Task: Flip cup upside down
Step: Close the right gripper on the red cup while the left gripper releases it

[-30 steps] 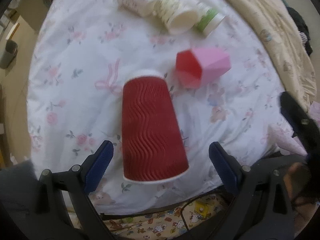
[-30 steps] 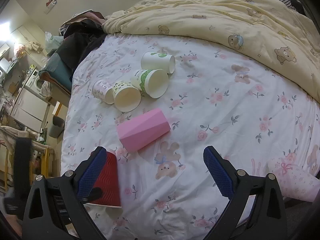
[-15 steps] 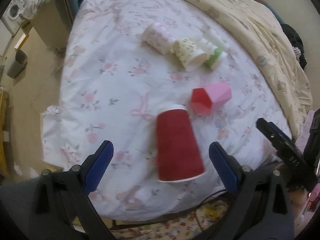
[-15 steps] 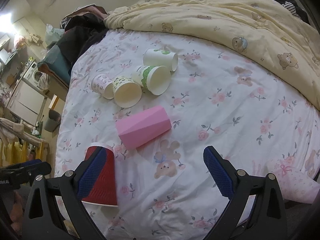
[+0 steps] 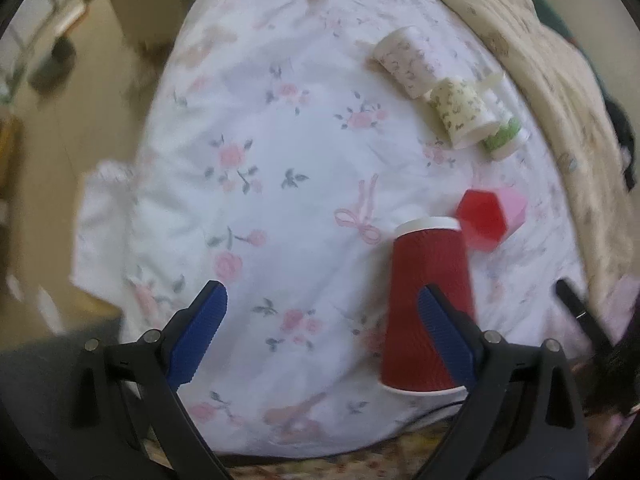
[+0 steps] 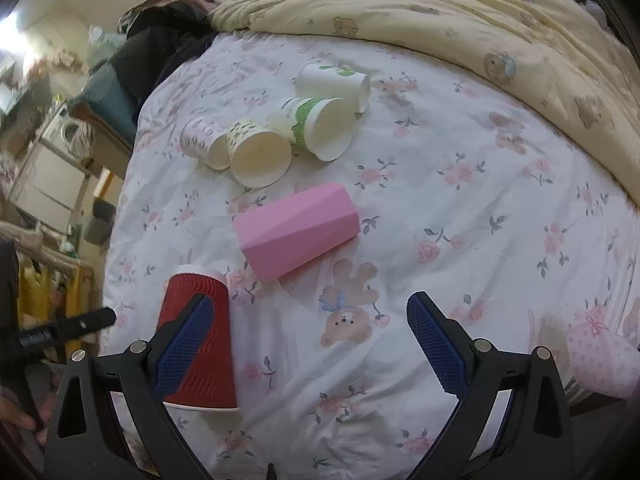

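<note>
A red ribbed paper cup stands upside down, rim down, on the floral bed sheet near the bed's front edge; it also shows in the right wrist view. My left gripper is open and empty, pulled back, with the cup behind its right finger. My right gripper is open and empty above the sheet, the red cup behind its left finger. A pink faceted cup lies on its side beside the red cup; the left wrist view shows its red inside.
Several paper cups lie on their sides further back, also in the left wrist view. A yellow bear-print duvet covers the far side. A pink dotted cup lies at the right. The bed edge and floor lie left.
My left gripper has drawn back and swung left, leaving the red cup standing upside down on the sheet. The right gripper has barely moved.
</note>
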{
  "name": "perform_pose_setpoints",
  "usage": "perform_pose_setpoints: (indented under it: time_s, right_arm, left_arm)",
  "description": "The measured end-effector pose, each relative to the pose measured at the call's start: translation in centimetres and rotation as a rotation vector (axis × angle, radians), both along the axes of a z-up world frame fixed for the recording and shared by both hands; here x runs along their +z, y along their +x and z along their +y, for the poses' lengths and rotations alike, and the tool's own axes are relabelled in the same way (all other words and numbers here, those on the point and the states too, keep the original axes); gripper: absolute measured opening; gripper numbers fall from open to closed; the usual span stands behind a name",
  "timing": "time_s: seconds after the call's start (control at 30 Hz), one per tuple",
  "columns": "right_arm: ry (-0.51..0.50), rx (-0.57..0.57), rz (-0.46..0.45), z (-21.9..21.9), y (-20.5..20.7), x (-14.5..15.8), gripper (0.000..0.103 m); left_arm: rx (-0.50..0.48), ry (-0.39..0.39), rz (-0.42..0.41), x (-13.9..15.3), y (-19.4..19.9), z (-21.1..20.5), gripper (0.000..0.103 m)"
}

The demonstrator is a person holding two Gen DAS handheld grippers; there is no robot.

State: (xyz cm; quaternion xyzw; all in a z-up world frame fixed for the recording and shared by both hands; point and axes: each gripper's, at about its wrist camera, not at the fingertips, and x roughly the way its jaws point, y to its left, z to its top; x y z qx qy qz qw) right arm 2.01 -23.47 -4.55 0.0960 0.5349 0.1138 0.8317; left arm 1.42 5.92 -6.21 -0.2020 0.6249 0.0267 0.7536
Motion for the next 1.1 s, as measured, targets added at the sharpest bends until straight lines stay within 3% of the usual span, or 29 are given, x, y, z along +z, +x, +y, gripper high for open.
perform_pose_setpoints:
  time_s: [0.1,0.27,0.5,0.67,0.73,0.93,1.1]
  right_arm:
    - [0.020,0.055,0.030,1.6,0.3,-0.1,0.099]
    - [0.066,0.118,0.163,4.6,2.1,-1.3,0.099]
    - [0.114,0.186,0.368,9.8,4.1,-3.6,0.099]
    - [0.076,0.212,0.465,12.3,5.0,-6.4,0.099]
    - [0.078,0.219,0.503,12.9,5.2,-7.7,0.091]
    - [0.069,0.219,0.541,13.7,5.3,-9.9,0.074]
    - [0.083,0.250,0.481,13.2,4.9,-8.0,0.071]
  left_arm:
    - [0.011,0.032,-0.020,0.7,0.0,0.5,0.095]
    - [0.082,0.077,0.000,0.6,-0.2,1.9,0.095]
    - [0.140,0.068,0.004,0.5,-0.6,3.5,0.095]
    - [0.131,0.077,-0.001,0.4,-0.8,3.8,0.095]
    - [0.138,0.067,0.006,0.2,-0.9,4.0,0.095]
    - [0.128,0.066,-0.002,0.4,-0.8,3.6,0.095]
    - [0.115,0.068,-0.009,0.5,-0.7,3.2,0.095]
